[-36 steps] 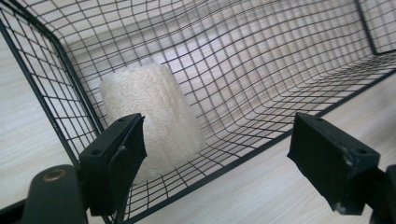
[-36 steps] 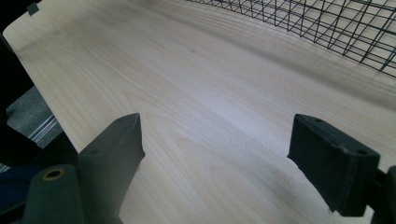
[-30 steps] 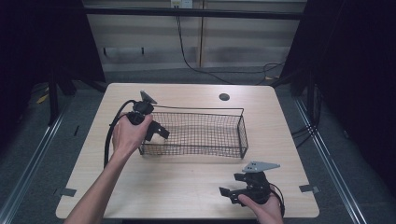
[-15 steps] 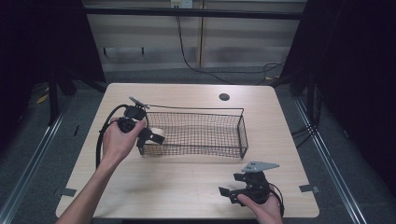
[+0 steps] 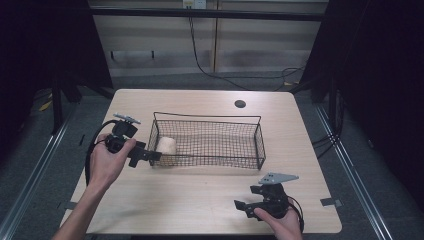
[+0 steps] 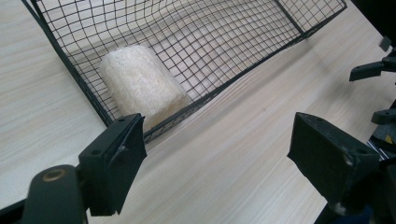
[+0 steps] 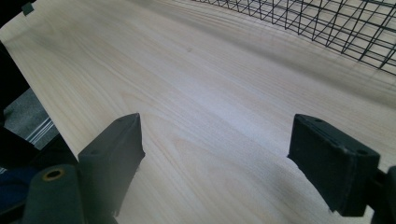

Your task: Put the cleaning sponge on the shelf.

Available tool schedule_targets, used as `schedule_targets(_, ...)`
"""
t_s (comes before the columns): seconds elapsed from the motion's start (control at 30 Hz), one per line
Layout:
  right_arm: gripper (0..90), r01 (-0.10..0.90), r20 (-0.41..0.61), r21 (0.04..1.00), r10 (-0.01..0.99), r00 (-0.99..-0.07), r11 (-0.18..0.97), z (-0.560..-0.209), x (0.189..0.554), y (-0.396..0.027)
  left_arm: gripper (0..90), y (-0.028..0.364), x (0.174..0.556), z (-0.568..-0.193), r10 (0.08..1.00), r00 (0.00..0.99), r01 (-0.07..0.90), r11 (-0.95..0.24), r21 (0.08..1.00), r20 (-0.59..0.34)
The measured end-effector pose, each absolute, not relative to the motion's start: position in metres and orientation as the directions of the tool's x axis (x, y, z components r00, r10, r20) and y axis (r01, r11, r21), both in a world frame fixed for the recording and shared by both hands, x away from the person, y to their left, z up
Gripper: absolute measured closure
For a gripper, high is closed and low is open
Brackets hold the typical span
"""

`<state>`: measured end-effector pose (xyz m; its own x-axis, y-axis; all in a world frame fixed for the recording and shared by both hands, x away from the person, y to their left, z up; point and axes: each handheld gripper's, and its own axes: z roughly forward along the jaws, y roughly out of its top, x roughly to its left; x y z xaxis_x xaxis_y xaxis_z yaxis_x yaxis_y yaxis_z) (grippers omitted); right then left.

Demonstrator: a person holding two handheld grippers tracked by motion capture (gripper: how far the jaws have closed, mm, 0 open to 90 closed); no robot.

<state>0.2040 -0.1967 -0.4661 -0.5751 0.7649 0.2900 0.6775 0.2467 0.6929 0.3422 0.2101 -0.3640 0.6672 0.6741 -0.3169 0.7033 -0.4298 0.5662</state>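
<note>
Left gripper [image 5: 150, 156] sits just outside the near-left corner of the wire basket [image 5: 260, 145], jaws spread wide and holding nothing. In the left gripper view the sponge [image 6: 140, 88], a pale, rough, cylinder-like roll, lies on its side just ahead of the jaws, on the far side of the mesh wall, tucked in the basket's end corner. In the high view the sponge [image 5: 166, 146] shows in the basket's left end, touching or nearly touching the side wall; can't tell which. Rest of the basket ahead of the jaws looks bare.

Right gripper [image 5: 245, 206] is well apart from all this, held low at the near edge of the table [image 5: 200, 200], jaws also wide apart, nothing between them. Plain wood ahead of it, with the basket's wire wall [image 7: 327, 23] further off, up and to the right in its own view.

Handling guess: the sponge looks light, soft and squashy, with a coarse fibrous surface, so not slippery and not fragile. It should compress under the jaws, so close far enough to bite, but no need to crush it. Best hold is probably across the rounded sides near the middle, coming from above over the basket rim, since the mesh blocks a straight approach from where the left jaws are now. Risk: jaw tips snagging the wire or dragging the light basket along.
</note>
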Motion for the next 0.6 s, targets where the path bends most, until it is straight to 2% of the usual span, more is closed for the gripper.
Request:
schedule_targets(0.27, 17.1, 0.678, 0.291, 0.693, 0.765, -0.574, 0.245, -0.466, 0.204, -0.197, 18.2, 0.225, 0.323, -0.379, 0.687, 0.668, 0.68, -0.408, 0.609, -0.286)
schedule_targets(0.47, 17.1, 0.68, 0.281, 0.689, 0.773, -0.569, 0.251, -0.466, 0.204, -0.197, 18.7, 0.236, 0.308, -0.391, 0.68, 0.678, 0.674, -0.421, 0.607, -0.28)
schedule_targets(0.6, 17.0, 0.679, 0.28, 0.69, 0.773, -0.569, 0.25, -0.466, 0.204, -0.198, 19.7, 0.248, 0.298, -0.396, 0.706, 0.641, 0.698, -0.373, 0.611, -0.301)
